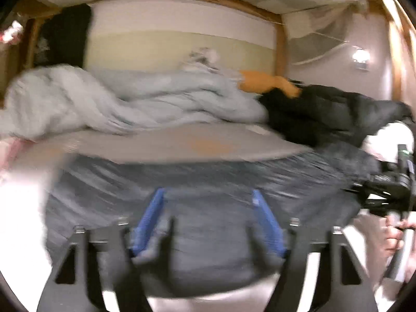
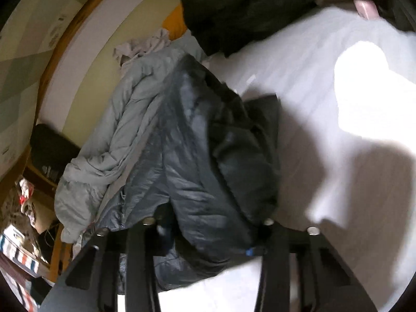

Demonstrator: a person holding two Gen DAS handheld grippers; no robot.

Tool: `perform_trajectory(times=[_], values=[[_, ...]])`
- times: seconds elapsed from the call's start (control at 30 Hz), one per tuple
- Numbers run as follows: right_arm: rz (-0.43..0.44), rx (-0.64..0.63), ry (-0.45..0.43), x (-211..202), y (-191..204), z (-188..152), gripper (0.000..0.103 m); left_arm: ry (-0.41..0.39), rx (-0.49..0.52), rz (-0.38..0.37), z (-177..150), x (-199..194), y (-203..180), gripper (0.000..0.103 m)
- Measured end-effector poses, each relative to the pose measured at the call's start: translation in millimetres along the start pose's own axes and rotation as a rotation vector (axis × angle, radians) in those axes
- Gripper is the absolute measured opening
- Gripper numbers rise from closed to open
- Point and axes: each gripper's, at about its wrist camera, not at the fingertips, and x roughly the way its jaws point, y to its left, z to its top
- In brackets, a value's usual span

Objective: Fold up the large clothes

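Note:
A dark blue-grey puffer jacket (image 1: 208, 182) lies across the white bed, blurred in the left wrist view. My left gripper (image 1: 210, 210) hovers just above it, its blue pads (image 1: 152, 215) wide apart with nothing pinched between them. In the right wrist view the same jacket (image 2: 197, 150) is bunched into a thick fold. My right gripper (image 2: 208, 223) is shut on that fold, and the fabric fills the gap and hides most of the pads. The right gripper's black body (image 1: 390, 179) and a hand (image 1: 394, 234) show at the right edge of the left wrist view.
A pale blue-grey padded garment (image 1: 117, 104) (image 2: 111, 143) is heaped behind the jacket. A black garment (image 1: 325, 114) (image 2: 247, 7) and something orange (image 1: 260, 80) lie further back. White sheet (image 2: 325, 83) spreads to the right. A wooden bed frame (image 1: 279, 46) runs along the wall.

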Motion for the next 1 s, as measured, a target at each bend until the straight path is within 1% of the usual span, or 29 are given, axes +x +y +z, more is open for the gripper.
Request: perform_trajectory(times=[0.07, 0.1, 0.13, 0.23, 0.27, 0.33, 0.37, 0.4, 0.43, 0.47, 0.5, 0.53, 0.57, 0.6, 0.63, 0.67, 0.77, 0.83, 0.9, 1.0], values=[[-0.041, -0.051, -0.023, -5, 7, 9, 0.035, 0.064, -0.058, 0.045, 14, 0, 36, 0.089], [-0.064, -0.083, -0.029, -8, 11, 14, 0.035, 0.094, -0.081, 0.078, 15, 1, 52, 0.09], [-0.078, -0.115, -0.032, -10, 15, 19, 0.035, 0.122, -0.107, 0.111, 13, 1, 71, 0.09], [-0.105, -0.206, -0.041, -18, 25, 30, 0.035, 0.2, -0.187, 0.155, -5, 5, 109, 0.092], [-0.122, -0.236, -0.048, -19, 29, 33, 0.035, 0.233, -0.207, 0.146, -13, 9, 114, 0.092], [-0.174, -0.326, -0.068, -24, 42, 38, 0.035, 0.296, -0.241, 0.084, -33, 21, 119, 0.092], [-0.19, -0.36, -0.082, -28, 49, 40, 0.035, 0.317, -0.277, 0.051, -42, 27, 121, 0.092], [-0.196, -0.379, -0.092, -30, 54, 42, 0.035, 0.339, -0.317, 0.013, -49, 34, 123, 0.089], [-0.201, -0.398, -0.105, -33, 61, 45, 0.035, 0.365, -0.375, -0.045, -56, 43, 123, 0.083], [-0.203, -0.409, -0.113, -36, 66, 47, 0.035, 0.38, -0.42, -0.089, -60, 50, 126, 0.068], [-0.204, -0.422, -0.127, -40, 72, 49, 0.035, 0.391, -0.454, -0.136, -63, 54, 126, 0.051], [-0.203, -0.435, -0.141, -44, 79, 50, 0.035, 0.393, -0.467, -0.177, -64, 57, 124, 0.044], [-0.204, -0.456, -0.157, -48, 88, 50, 0.035, 0.391, -0.453, -0.192, -63, 58, 120, 0.038], [-0.207, -0.481, -0.176, -53, 97, 48, 0.035, 0.385, -0.423, -0.19, -61, 56, 115, 0.032], [-0.206, -0.504, -0.193, -57, 106, 46, 0.035, 0.377, -0.386, -0.186, -59, 54, 108, 0.03], [-0.2, -0.53, -0.211, -61, 118, 42, 0.035, 0.374, -0.372, -0.185, -59, 52, 104, 0.028], [-0.153, -0.612, -0.27, -69, 165, 26, 0.035, 0.383, -0.386, -0.21, -57, 52, 99, 0.026], [-0.096, -0.67, -0.299, -78, 193, 8, 0.035, 0.385, -0.385, -0.221, -57, 50, 98, 0.026], [-0.028, -0.733, -0.296, -83, 224, -13, 0.035, 0.386, -0.381, -0.23, -58, 46, 98, 0.025], [0.034, -0.801, -0.276, -78, 259, -46, 0.035, 0.391, -0.376, -0.244, -58, 45, 96, 0.025]])
